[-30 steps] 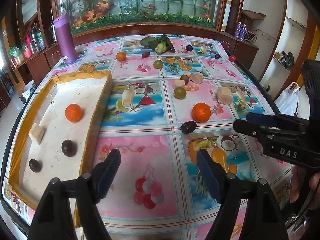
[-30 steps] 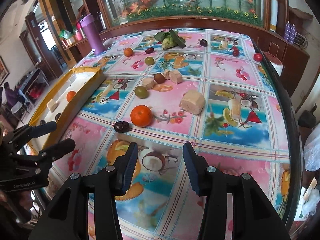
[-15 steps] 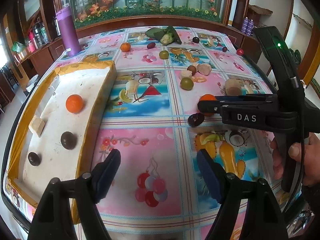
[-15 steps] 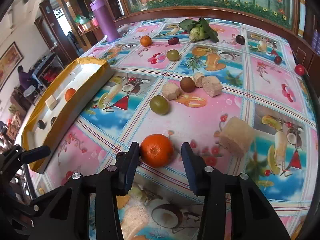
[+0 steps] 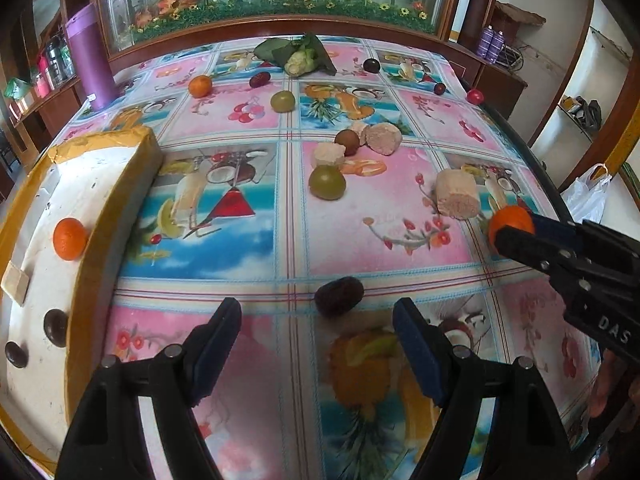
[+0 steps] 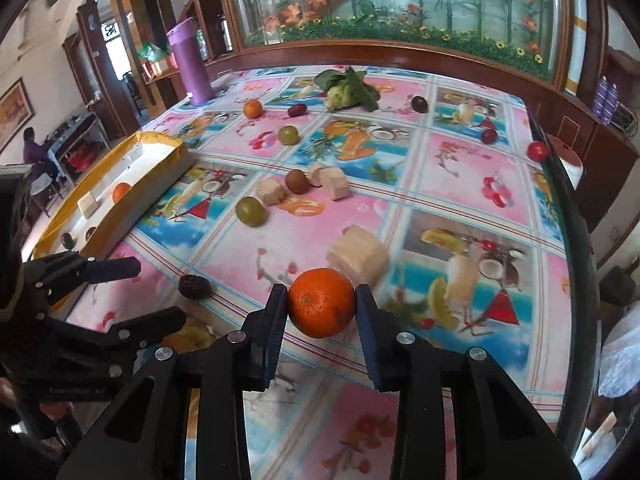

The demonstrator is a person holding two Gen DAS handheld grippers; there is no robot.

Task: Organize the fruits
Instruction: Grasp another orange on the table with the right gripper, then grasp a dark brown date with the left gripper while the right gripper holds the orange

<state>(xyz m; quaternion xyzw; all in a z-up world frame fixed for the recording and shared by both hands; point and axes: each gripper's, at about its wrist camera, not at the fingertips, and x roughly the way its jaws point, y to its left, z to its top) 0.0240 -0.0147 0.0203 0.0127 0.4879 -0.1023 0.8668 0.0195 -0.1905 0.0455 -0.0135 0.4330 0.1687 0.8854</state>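
My right gripper is shut on an orange and holds it a little above the table; it also shows in the left wrist view. My left gripper is open and empty, just behind a dark date on the tablecloth. A yellow-rimmed white tray at the left holds another orange, a pale cube and two dark fruits. A green fruit, pale banana chunks and more fruits lie across the table.
A purple flask stands at the far left corner. A leafy green bundle lies at the back. A second small orange, a green fruit and small red fruits sit toward the back. The table edge runs along the right.
My right gripper has closed on the orange and lifted it off the cloth, moving right. My left gripper has moved forward toward the dark date.
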